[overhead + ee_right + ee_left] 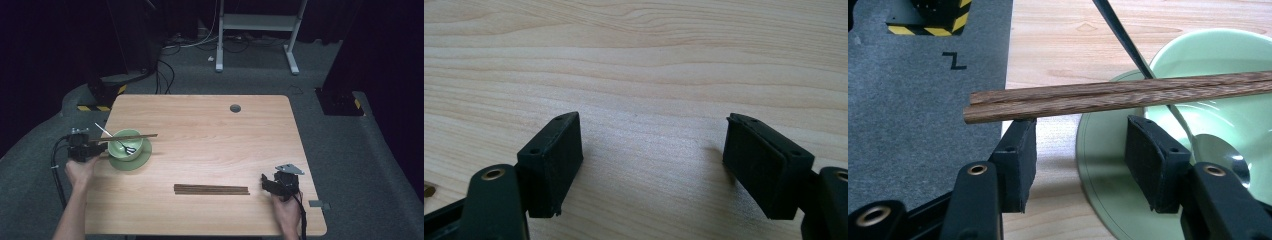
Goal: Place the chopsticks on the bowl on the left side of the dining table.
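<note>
A pair of wooden chopsticks (123,137) lay across the rim of the green bowl (126,145), their left ends jutting past the bowl and its saucer (131,162) toward the worktop (210,130) edge. The left hand-held gripper (98,148) sat just left of the bowl with its jaws apart, the sticks (1118,96) lying just above and beyond the pads (1020,160), apparently unpressed. The sticks looked light, stiff and smooth, likely to roll or slide off the rim if nudged; taking both together near the overhanging ends, left of the bowl, seemed the safest hold. The bowl (1218,100) looked like ceramic, so fragile and easily tipped. A spoon (116,140) leaned in the bowl, its handle (1128,42) crossing beneath the sticks and reaching up and left of the rim, where it could catch a jaw. A second pair of chopsticks (211,189) lay flat well to the right of the bowl and nearer the person, and just beyond their right end the right hand-held gripper (263,183) rested, jaws wide apart over bare wood (644,75), holding nothing.
</note>
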Demonstrator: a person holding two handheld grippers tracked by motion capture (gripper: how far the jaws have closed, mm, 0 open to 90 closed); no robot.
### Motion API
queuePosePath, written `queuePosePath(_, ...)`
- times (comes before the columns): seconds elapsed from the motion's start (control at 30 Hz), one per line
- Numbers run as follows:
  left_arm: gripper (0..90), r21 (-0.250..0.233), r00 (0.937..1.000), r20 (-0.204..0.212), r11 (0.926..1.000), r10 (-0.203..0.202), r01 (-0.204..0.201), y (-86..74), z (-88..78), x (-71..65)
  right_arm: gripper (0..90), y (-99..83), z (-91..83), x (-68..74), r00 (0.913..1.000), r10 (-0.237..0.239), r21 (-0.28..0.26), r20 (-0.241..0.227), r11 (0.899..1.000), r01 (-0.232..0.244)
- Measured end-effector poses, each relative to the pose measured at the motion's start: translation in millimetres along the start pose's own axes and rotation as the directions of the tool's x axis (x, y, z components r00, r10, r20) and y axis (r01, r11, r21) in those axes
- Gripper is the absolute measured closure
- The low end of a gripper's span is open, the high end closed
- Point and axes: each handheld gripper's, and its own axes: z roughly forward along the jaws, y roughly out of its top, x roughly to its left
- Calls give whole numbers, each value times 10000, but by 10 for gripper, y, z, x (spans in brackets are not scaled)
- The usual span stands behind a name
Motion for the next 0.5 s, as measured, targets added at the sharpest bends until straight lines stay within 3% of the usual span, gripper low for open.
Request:
queuePosePath(0.17,462,-97,9999,52,9999,-103,104,6,-18,-6,233,0,0,0,10000,2,-3,1,10000,-2)
queuePosePath(0.33,461,-87,9999,58,9998,151,-150,3,-70,-19,233,0,0,1,10000,4,0,2,10000,-4)
queuePosePath(0.5,455,-299,9996,244,9995,109,-101,13,-140,-53,233,0,0,0,10000,2,0,0,10000,-2)
